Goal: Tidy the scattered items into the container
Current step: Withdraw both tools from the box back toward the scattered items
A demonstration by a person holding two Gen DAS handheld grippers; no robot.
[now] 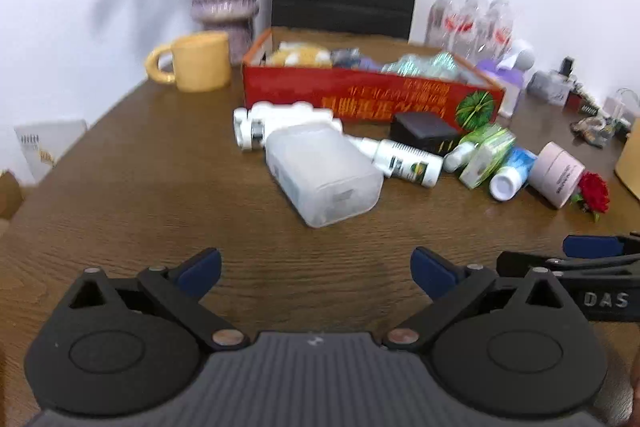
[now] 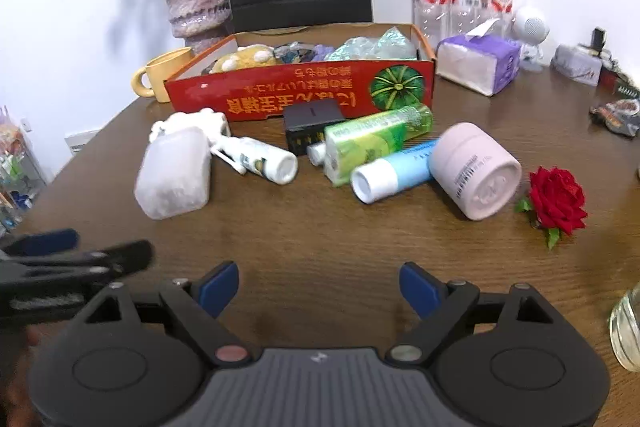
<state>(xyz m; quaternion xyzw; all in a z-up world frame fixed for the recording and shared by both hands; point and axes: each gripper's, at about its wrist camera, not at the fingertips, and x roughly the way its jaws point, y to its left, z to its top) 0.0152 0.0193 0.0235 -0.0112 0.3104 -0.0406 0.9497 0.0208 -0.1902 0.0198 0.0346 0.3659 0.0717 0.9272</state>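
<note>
Both grippers, left gripper (image 1: 316, 269) and right gripper (image 2: 319, 287), hover with fingers spread wide, empty. Mid-frame on the counter (image 1: 160, 211), the frosted case (image 1: 322, 173) lies before the red box (image 1: 360, 95); probably light, stiff, slick, best pinched across its narrow sides.

Bright even light, motion blur, fisheye-curved edges
</note>
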